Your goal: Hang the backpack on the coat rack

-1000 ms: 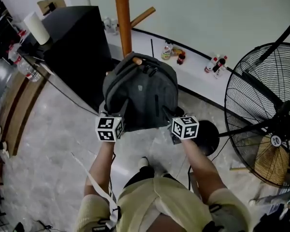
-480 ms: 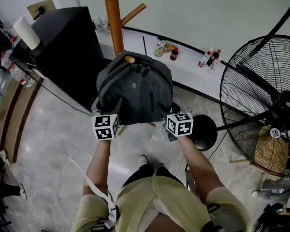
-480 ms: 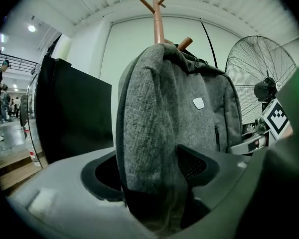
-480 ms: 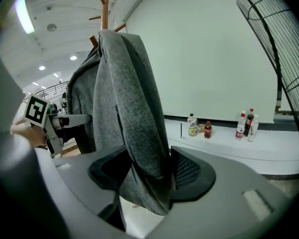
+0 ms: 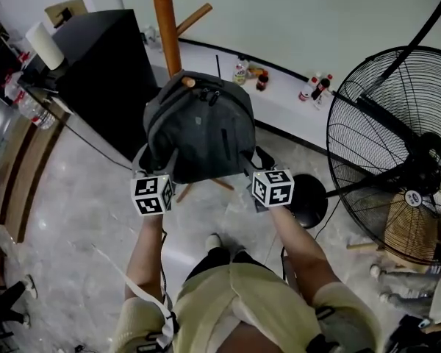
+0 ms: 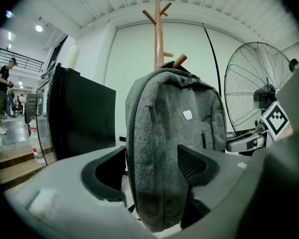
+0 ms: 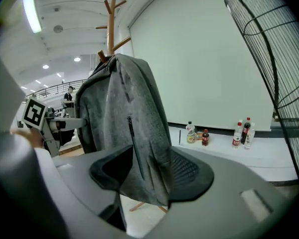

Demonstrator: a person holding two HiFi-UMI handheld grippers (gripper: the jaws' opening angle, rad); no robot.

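Two backpack (image 5: 198, 127) corners, one inside left tongs (image 6: 152, 169), other inside closing right tongs (image 7: 148, 172)

Grey backpack (image 5: 198, 127) upright on coat rack (image 5: 164, 20)

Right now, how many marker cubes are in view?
2: left cube at the lower left corner of the backpack, right cube at its lower right corner. None seems hidden.
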